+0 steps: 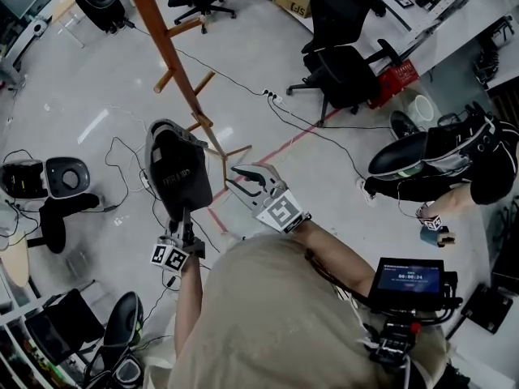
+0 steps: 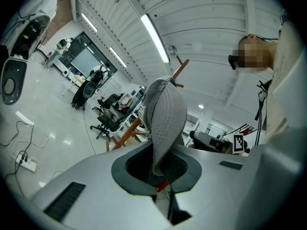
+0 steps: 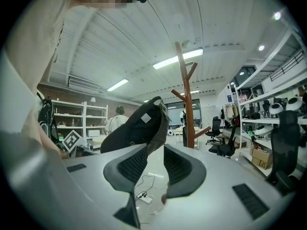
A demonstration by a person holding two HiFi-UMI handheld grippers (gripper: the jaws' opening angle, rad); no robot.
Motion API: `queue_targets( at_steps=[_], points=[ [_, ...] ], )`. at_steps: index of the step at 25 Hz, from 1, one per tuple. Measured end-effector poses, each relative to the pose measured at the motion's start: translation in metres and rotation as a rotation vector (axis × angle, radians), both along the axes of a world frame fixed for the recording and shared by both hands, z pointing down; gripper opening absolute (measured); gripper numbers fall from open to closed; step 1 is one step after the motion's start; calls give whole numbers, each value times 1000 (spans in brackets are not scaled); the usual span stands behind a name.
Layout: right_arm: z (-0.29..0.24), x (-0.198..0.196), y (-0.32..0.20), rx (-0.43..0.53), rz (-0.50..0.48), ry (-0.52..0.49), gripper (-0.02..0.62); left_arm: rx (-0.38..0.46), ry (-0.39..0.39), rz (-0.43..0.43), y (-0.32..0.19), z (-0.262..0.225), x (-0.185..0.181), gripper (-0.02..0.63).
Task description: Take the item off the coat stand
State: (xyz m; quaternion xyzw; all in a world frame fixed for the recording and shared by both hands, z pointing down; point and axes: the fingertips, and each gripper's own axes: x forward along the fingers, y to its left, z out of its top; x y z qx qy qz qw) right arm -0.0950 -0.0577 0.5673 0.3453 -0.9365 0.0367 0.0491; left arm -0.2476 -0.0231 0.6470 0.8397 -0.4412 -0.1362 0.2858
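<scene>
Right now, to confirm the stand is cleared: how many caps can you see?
1: the cap, clamped in the left gripper, clear of the coat stand, whose pegs show bare.

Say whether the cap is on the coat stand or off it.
Off: the left gripper holds the cap by its brim, apart from the coat stand.

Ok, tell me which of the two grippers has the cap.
The left gripper: its fingers are shut on the cap. The right gripper, beside it, has its fingers apart with nothing between them.
</scene>
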Motion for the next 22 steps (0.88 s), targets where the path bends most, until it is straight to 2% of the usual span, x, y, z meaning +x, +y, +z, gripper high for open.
queue_targets(
  at_steps=[16,22],
  points=[
    [-3,11,7,-11,9,13,112,-6,-2,11,10,-2,13,34],
    [-3,22,5,-11,8,20,111,-6,-6,31,5,-4,28,34]
  ],
)
